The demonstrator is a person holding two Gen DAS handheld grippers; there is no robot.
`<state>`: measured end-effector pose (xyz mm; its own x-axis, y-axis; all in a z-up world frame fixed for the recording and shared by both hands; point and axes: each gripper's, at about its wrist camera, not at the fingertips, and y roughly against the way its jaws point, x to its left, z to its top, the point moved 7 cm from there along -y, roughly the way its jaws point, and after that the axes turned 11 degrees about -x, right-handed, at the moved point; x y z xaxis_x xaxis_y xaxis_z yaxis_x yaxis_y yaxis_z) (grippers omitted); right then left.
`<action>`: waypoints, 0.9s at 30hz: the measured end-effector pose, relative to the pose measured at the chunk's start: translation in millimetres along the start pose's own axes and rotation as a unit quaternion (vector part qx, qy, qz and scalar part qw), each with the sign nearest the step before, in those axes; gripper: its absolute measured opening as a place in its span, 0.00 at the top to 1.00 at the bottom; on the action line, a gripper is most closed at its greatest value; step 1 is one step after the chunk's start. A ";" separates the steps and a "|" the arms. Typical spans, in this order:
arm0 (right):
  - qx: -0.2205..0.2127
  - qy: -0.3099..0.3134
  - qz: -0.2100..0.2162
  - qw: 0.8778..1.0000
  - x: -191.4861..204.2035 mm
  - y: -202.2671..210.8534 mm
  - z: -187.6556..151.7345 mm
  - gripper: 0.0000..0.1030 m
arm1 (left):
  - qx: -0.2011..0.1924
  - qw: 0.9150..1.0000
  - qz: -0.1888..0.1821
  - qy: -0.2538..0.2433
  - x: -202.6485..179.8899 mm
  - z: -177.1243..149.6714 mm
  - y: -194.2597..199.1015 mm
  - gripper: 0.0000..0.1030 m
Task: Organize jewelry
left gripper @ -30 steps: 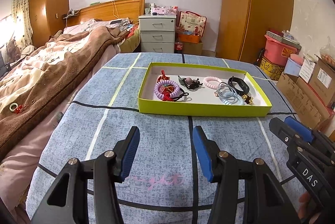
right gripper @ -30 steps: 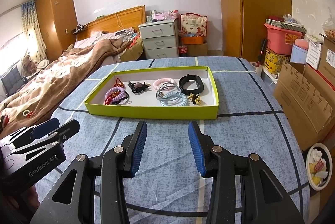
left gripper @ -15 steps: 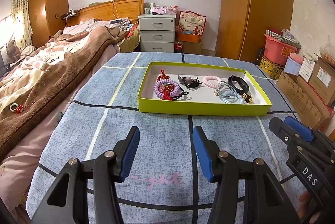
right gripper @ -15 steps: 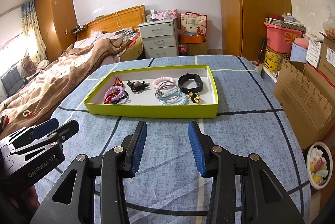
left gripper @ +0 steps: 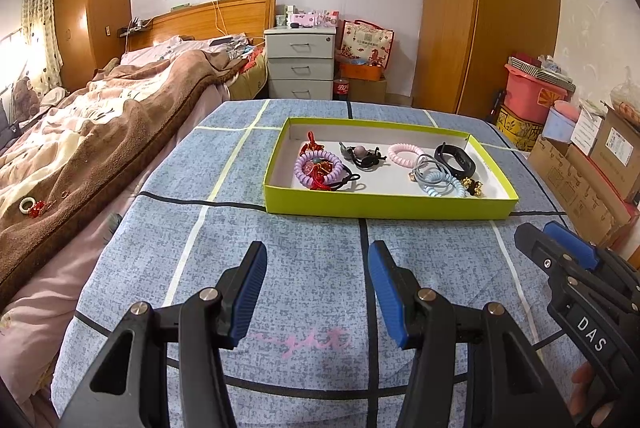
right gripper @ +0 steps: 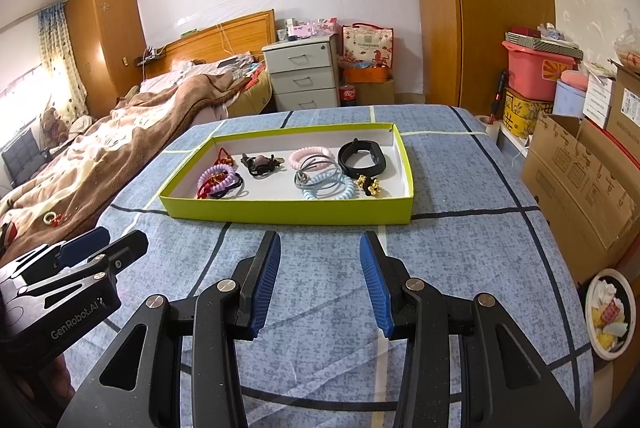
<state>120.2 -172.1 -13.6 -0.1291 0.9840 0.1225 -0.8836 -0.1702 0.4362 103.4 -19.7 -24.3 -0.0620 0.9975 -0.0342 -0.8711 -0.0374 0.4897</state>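
Observation:
A lime-green tray point(left gripper: 384, 205) point(right gripper: 280, 214) sits on the blue checked cloth, ahead of both grippers. In it lie a purple coil tie with red charms point(left gripper: 318, 169) point(right gripper: 216, 177), a dark clip point(left gripper: 360, 155) point(right gripper: 260, 163), a pink coil tie point(left gripper: 405, 153) point(right gripper: 310, 154), a light-blue coil tie point(left gripper: 440, 183) point(right gripper: 330, 189), a black band point(left gripper: 456, 157) point(right gripper: 362, 157) and a gold charm point(left gripper: 472, 185) point(right gripper: 370, 185). My left gripper point(left gripper: 316, 288) is open and empty above the cloth. My right gripper point(right gripper: 320, 280) is open and empty beside it.
A bed with a brown blanket point(left gripper: 100, 131) lies left of the table; a small coil tie and red charm point(left gripper: 30, 205) rest on it. Cardboard boxes point(right gripper: 580, 179) and a bowl point(right gripper: 610, 312) stand to the right. A white drawer unit point(left gripper: 300, 65) is behind.
Both grippers stay open. The views have shifted only slightly; the tray and its contents have not moved.

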 end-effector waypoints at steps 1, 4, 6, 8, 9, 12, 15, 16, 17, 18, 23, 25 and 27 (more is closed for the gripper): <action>0.000 -0.001 0.000 1.000 0.0 0.2 -0.1 0.59 | -0.001 1.000 0.001 0.000 -0.1 0.1 0.9 0.47; 0.000 -0.001 0.000 1.000 -0.1 0.2 -0.3 0.59 | -0.001 1.000 0.001 -0.001 -0.5 -0.4 1.8 0.47; 0.000 -0.001 0.000 1.000 -0.2 -0.3 -0.1 0.59 | 0.000 1.000 0.001 0.000 -0.6 -0.2 1.2 0.47; 0.000 -0.001 0.000 1.000 -0.5 -0.7 0.2 0.59 | 0.000 1.000 0.000 -0.001 -1.2 -0.2 0.7 0.47; 0.000 -0.001 0.000 1.000 -0.4 -0.7 -0.1 0.59 | 0.001 1.000 0.000 -0.001 -1.2 -0.2 0.1 0.47; 0.001 -0.001 0.000 1.000 -0.4 -0.7 -0.3 0.59 | 0.001 1.000 0.000 -0.001 -1.0 -0.7 -0.6 0.47; 0.001 -0.001 -0.001 1.000 -0.5 -0.7 -1.0 0.59 | 0.002 1.000 0.001 0.000 -0.8 -1.2 -0.4 0.47; 0.002 -0.001 -0.001 1.000 -0.3 -1.2 -1.3 0.59 | 0.002 1.000 0.002 0.000 -0.5 -1.4 -0.4 0.47; 0.002 -0.001 -0.001 1.000 -0.5 -1.2 -0.9 0.59 | 0.002 1.000 0.002 0.001 -0.2 -1.5 -0.1 0.47; 0.002 -0.001 -0.001 1.000 -0.2 -1.3 -1.2 0.59 | 0.002 1.000 0.002 0.001 -0.3 -1.4 -0.3 0.47; 0.002 0.000 -0.001 1.000 -0.1 -1.1 -1.5 0.59 | 0.004 1.000 0.001 0.000 -0.2 -1.7 -0.6 0.47; 0.002 -0.001 -0.001 1.000 -0.3 -1.3 -1.3 0.59 | 0.005 1.000 0.001 0.000 0.1 -1.8 -0.6 0.47; 0.002 -0.001 -0.001 1.000 -0.1 -1.0 -1.4 0.59 | 0.003 1.000 0.001 0.000 0.1 -1.6 -0.5 0.47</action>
<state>120.4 -171.9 -15.3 -0.1265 0.9843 0.1230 -0.8823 -0.1683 0.4396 103.0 -19.7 -25.9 -0.0637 0.9974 -0.0326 -0.8677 -0.0392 0.4956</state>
